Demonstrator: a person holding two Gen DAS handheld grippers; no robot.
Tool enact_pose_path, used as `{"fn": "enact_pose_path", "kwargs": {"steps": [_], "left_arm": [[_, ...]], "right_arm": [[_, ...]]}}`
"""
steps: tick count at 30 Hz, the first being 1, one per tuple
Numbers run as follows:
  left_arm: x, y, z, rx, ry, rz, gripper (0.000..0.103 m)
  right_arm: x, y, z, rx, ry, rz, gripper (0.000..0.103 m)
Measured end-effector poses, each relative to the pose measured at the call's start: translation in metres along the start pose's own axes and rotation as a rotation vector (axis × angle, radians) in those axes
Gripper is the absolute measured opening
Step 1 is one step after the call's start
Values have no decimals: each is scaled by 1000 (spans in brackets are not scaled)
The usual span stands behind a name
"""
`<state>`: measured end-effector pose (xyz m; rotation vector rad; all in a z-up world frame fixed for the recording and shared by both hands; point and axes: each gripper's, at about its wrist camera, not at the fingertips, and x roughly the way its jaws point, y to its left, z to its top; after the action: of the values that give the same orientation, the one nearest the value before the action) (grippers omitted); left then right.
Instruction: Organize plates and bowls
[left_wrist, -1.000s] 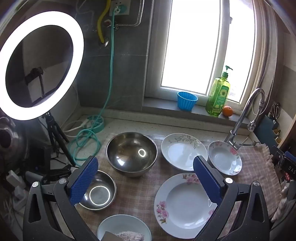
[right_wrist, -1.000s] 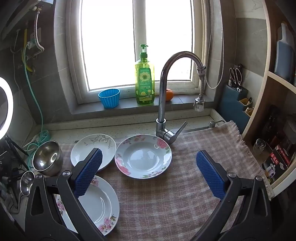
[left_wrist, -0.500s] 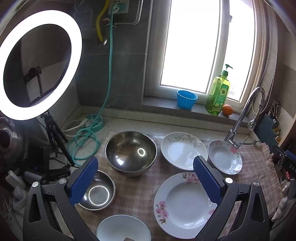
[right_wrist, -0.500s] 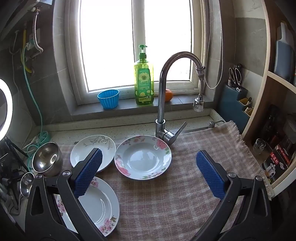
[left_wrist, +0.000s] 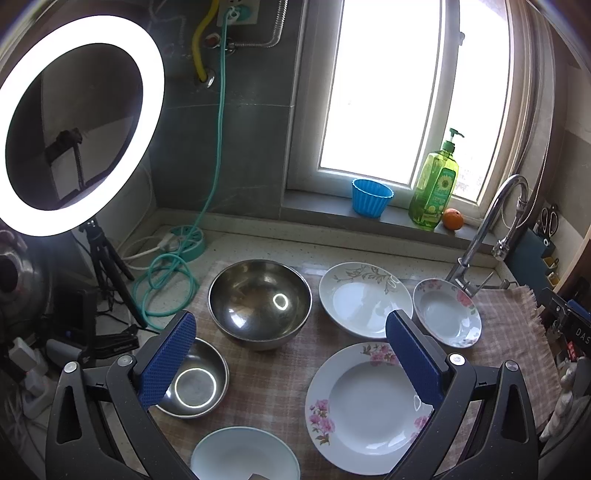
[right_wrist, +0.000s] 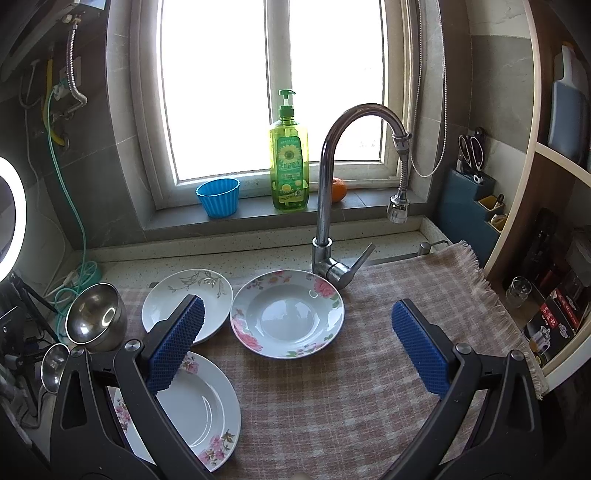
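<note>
Left gripper (left_wrist: 291, 360): jaws spread, empty, above the table.
Steel bowls (left_wrist: 258, 302): far left; light, stiff, slick; grip the rim.
Plates (right_wrist: 287, 314): three, apart on the checked cloth (right_wrist: 369, 387); fragile, glazed, probably slippery; pinch a rim.
Right gripper (right_wrist: 297, 349): jaws spread, empty.
Room: bare cloth rightward; faucet (right_wrist: 325, 206) crowds the flowered plate's far rim.
</note>
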<state>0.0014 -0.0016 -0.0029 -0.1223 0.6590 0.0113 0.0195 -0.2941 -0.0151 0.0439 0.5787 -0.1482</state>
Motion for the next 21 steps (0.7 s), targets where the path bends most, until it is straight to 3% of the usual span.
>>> {"fn": "enact_pose_path", "kwargs": {"steps": [21], "left_arm": [[-2, 3, 1, -2, 1, -6, 102]], "right_arm": [[-1, 5, 1, 2, 1, 12, 103]]}}
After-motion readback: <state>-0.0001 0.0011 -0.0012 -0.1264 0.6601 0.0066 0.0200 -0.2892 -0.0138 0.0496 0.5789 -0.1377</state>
